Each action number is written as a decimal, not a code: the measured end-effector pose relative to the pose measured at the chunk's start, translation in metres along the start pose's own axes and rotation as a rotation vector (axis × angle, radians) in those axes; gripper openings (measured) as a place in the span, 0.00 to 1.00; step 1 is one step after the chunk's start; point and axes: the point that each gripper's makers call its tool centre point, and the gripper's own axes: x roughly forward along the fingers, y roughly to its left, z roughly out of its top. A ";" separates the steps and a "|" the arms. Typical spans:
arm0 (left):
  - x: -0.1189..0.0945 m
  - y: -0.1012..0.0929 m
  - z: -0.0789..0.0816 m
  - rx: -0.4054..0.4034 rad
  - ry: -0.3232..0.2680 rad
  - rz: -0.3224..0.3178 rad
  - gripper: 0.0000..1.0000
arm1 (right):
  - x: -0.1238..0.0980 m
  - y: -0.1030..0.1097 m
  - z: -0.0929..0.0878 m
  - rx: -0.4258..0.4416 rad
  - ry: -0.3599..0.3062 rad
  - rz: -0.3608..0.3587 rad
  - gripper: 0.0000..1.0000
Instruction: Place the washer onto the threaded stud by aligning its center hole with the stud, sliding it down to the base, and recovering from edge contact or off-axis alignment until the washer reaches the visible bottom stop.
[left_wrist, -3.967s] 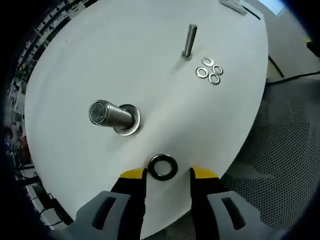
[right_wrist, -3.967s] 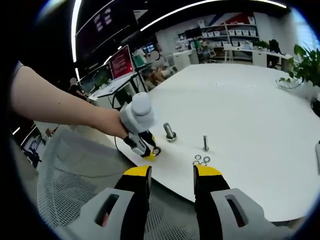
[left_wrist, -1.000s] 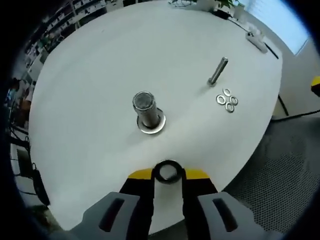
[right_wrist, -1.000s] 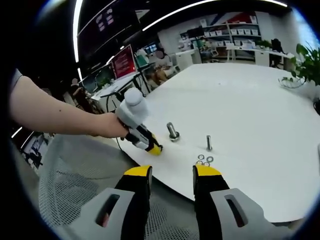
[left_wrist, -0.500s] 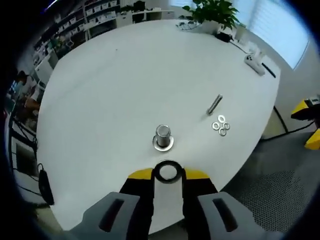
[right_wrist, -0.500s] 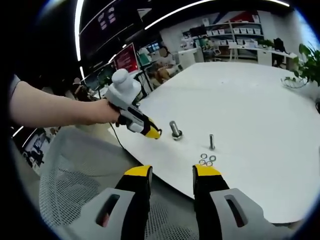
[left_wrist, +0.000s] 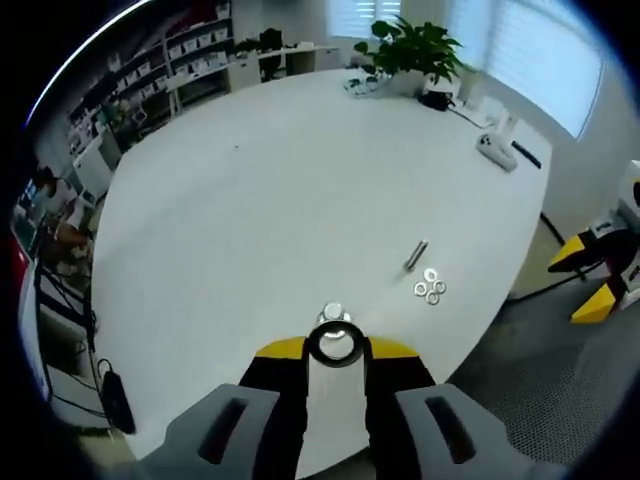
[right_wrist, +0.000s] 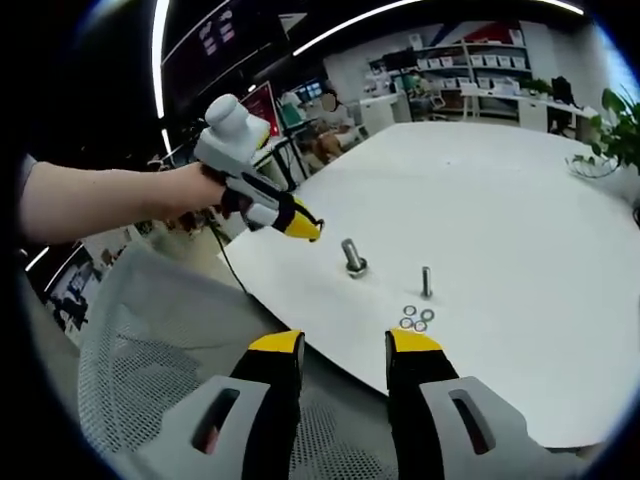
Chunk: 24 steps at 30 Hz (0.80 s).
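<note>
A dark washer (left_wrist: 335, 345) sits pinched between the yellow fingertips of my left gripper (left_wrist: 335, 350), which is shut on it. Just beyond it, far below, the thick threaded stud (left_wrist: 333, 315) stands on the white table (left_wrist: 250, 200) with a washer at its base. In the right gripper view a hand holds the left gripper (right_wrist: 308, 231) in the air, up and to the left of the thick stud (right_wrist: 352, 257). My right gripper (right_wrist: 345, 345) is open over the table's edge, holding nothing, and also shows as the right gripper (left_wrist: 580, 278).
A thin stud (left_wrist: 416, 255) stands right of the thick one, with several small washers (left_wrist: 431, 288) beside it. A plant (left_wrist: 415, 45) and white items (left_wrist: 497, 150) sit at the table's far side. A grey mesh chair (right_wrist: 150, 370) is off the near edge.
The left gripper has closed on the dark washer, lifted it off the table and risen high and back from the studs. The right gripper has stayed put.
</note>
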 end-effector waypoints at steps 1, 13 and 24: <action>-0.001 0.000 0.003 0.005 -0.004 -0.002 0.18 | 0.000 0.000 0.000 0.000 -0.002 -0.001 0.35; -0.002 -0.002 0.029 0.049 -0.025 -0.027 0.18 | 0.000 -0.001 0.001 0.009 -0.009 -0.003 0.35; 0.003 -0.004 0.039 0.115 0.015 -0.041 0.18 | 0.000 -0.001 0.001 0.012 -0.010 -0.005 0.35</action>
